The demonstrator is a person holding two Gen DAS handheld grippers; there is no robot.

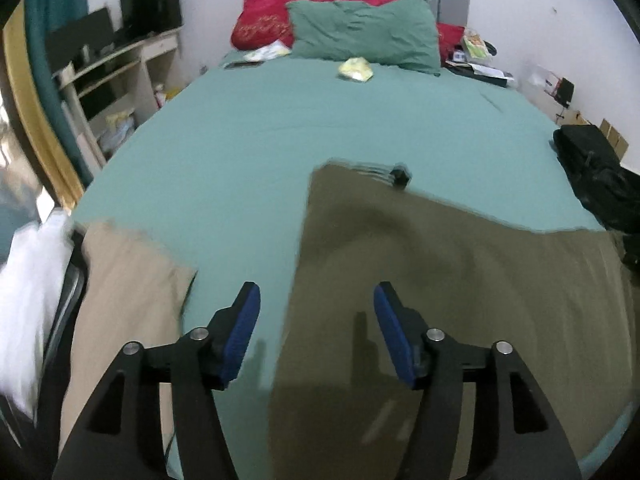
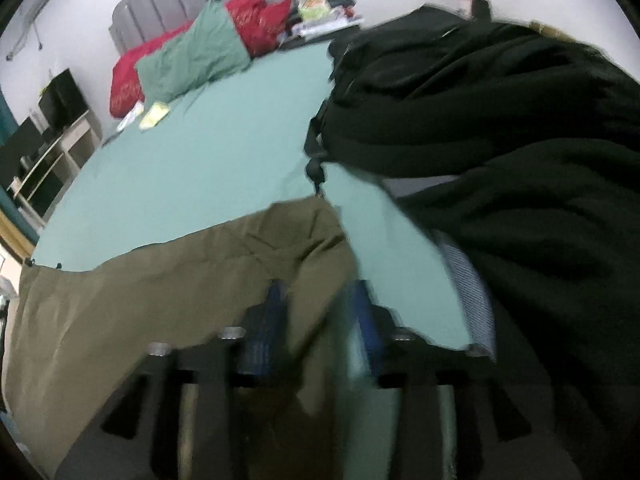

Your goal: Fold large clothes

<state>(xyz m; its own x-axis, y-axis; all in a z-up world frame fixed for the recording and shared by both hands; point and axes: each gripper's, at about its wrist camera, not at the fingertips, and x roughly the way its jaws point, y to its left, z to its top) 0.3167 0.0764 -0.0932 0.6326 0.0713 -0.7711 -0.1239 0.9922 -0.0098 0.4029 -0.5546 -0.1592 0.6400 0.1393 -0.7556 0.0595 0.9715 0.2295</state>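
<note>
Left gripper (image 1: 317, 300) jaws apart, empty, over olive garment (image 1: 460, 300), tan cloth (image 1: 124, 300) left; right gripper (image 2: 316, 300) parted, blurred, black clothes pile (image 2: 500, 140) right only there, one green pillow (image 1: 360, 34).

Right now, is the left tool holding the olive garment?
No, the left tool is open and empty above the olive garment.

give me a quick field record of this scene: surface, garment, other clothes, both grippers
surface: bed with teal sheet
garment: olive-brown garment spread flat near the foot of the bed
other clothes: tan garment at the bed's left edge; black clothing pile on the right side
head of bed: green pillow in front of a red pillow
left gripper: jaws open, nothing between them
right gripper: blurred, jaws apart over the olive-brown garment's edge, no grip visible
</note>
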